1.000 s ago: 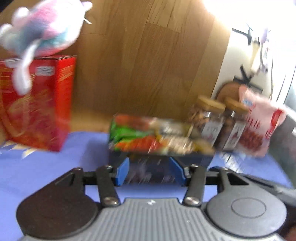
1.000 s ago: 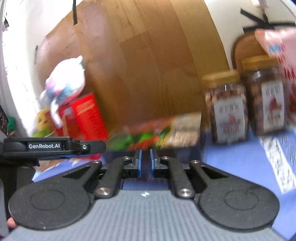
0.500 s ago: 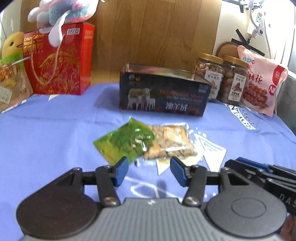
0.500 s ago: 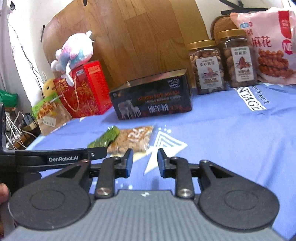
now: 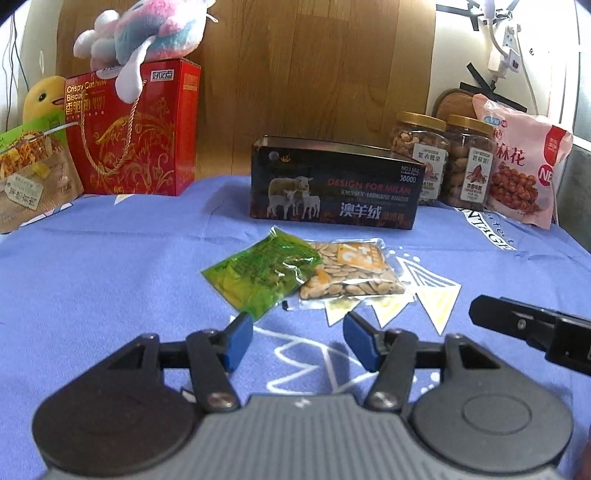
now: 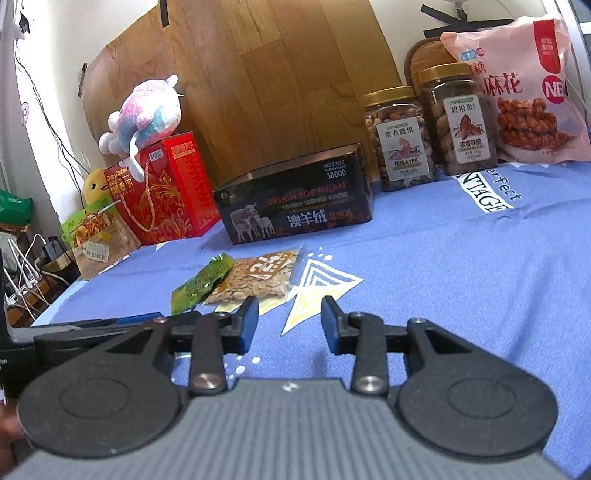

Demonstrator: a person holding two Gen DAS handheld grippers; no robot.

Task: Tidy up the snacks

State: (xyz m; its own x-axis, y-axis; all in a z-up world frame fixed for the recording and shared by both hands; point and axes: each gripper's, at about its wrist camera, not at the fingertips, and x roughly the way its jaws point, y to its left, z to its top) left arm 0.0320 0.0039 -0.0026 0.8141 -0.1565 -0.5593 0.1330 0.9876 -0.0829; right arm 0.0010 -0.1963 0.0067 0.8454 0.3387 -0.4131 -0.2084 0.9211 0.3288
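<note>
A green snack packet (image 5: 264, 272) and a clear packet of seeds (image 5: 351, 271) lie side by side on the blue cloth (image 5: 110, 266), in front of a black open-topped box (image 5: 334, 188). My left gripper (image 5: 298, 341) is open and empty, just short of the two packets. In the right wrist view the green packet (image 6: 203, 282) and the seed packet (image 6: 256, 282) lie ahead and left of my right gripper (image 6: 289, 325), which is open and empty. The black box (image 6: 295, 208) stands behind them.
A red gift box (image 5: 136, 129) with a plush toy (image 5: 147, 33) on top and a snack bag (image 5: 31, 166) stand at the back left. Two nut jars (image 5: 421, 157) (image 5: 469, 160) and a pink snack bag (image 5: 521, 158) stand at the back right. A wooden board (image 5: 314, 74) backs them.
Both grippers have drawn back from the black box and lowered toward the cloth. The right gripper's jaws have opened from shut. The two packets have come into view.
</note>
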